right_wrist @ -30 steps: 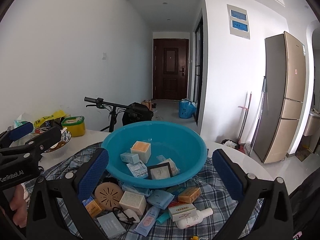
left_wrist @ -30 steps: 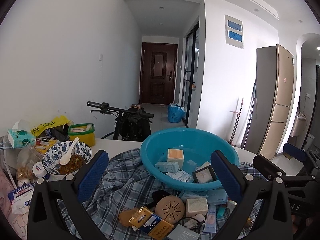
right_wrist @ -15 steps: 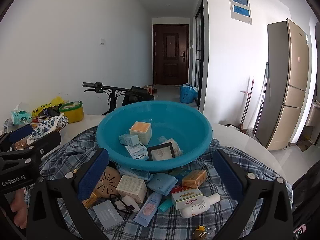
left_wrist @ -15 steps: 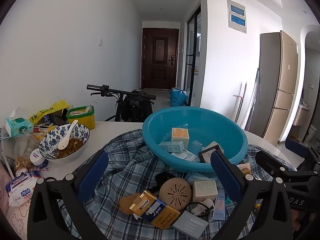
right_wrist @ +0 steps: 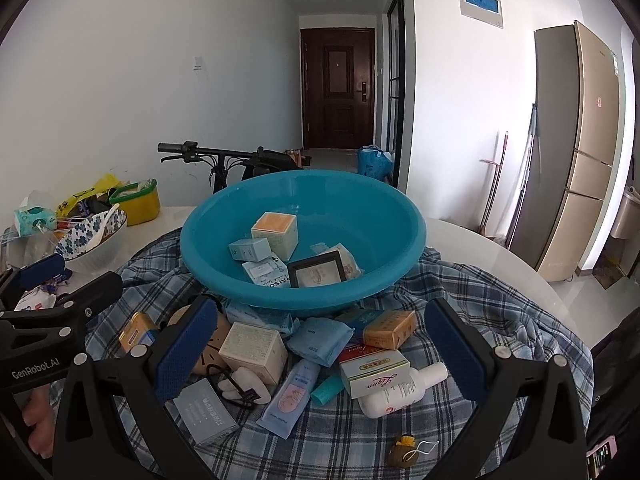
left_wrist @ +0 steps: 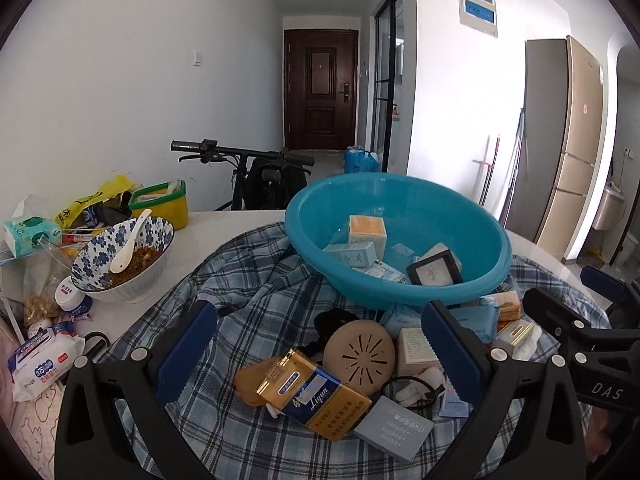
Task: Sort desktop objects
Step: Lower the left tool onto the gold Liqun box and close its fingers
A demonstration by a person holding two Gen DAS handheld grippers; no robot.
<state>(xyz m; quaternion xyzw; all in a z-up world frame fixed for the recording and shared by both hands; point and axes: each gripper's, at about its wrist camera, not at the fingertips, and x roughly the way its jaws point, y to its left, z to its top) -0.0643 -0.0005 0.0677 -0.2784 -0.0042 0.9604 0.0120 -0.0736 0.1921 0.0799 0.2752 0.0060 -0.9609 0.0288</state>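
A round teal plastic basin (right_wrist: 302,240) sits on a crumpled blue-and-white plaid cloth (right_wrist: 472,312) spread over a white tabletop (left_wrist: 224,232), and it serves as the landmark here. Inside the basin lie a cream box with an orange top (right_wrist: 276,234), a small pale-blue carton (right_wrist: 250,249), a flat white-and-blue packet (right_wrist: 266,274) and a black-framed square case (right_wrist: 318,274). Just in front of the basin, on the cloth, a loose heap of things waits: a cream cube box (right_wrist: 254,350), a light-blue soft pouch (right_wrist: 320,340), an orange carton (right_wrist: 390,330), a white-and-green box (right_wrist: 376,372) lying on a white bottle (right_wrist: 400,394), a pale-blue tube (right_wrist: 290,398), a grey flat box (right_wrist: 206,410), a tan round perforated disc (left_wrist: 359,356) and a gold-and-blue carton (left_wrist: 314,398). The left gripper (left_wrist: 320,354) hovers above the front of this heap, its blue-padded jaws spread wide with nothing between them; the right gripper (right_wrist: 316,350) hangs likewise over the heap, wide apart and empty. Left of the basin, off the cloth, stands a blue-flowered ceramic bowl (left_wrist: 120,258) with a white spoon (left_wrist: 126,248) in what may be food, the view being too distorted to be sure.
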